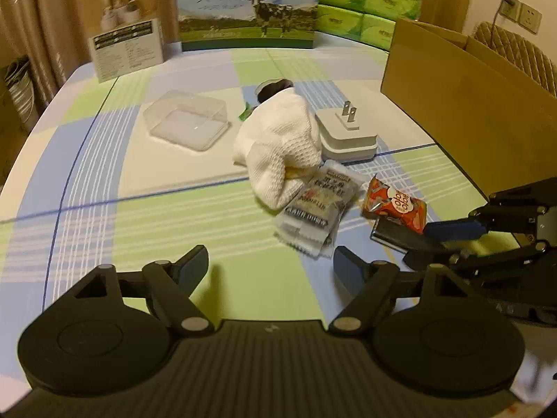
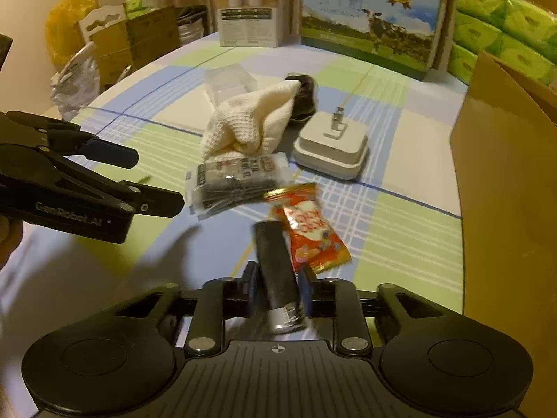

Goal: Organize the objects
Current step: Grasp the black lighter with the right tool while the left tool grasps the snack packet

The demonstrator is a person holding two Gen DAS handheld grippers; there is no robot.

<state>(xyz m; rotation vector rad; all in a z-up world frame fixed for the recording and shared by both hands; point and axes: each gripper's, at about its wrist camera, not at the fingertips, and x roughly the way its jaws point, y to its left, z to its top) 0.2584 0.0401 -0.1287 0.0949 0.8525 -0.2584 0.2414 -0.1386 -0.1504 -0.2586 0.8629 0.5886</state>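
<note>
On the checked cloth sat one clear plastic box (image 1: 188,123), one white knitted sock (image 1: 278,142) and one dark bundle (image 1: 275,88) tucked right behind it. One white plug adapter (image 1: 348,132) showed two prongs. Snack packets: two, one grey-and-white sachet (image 1: 316,205) and one orange-red wrapper (image 1: 395,205). One dark cylinder (image 2: 276,271) with a silver end, just one. At the back, two printed cartons: one milk carton (image 1: 247,3) with a cow, one smaller brown-and-white carton (image 1: 125,35). One open cardboard box (image 1: 463,94) at the side. Green tissue packs (image 1: 362,3) stood stacked, at least eight visible, the rest cut off. Grippers: two, left gripper (image 1: 271,264) and right gripper (image 2: 278,289).
</note>
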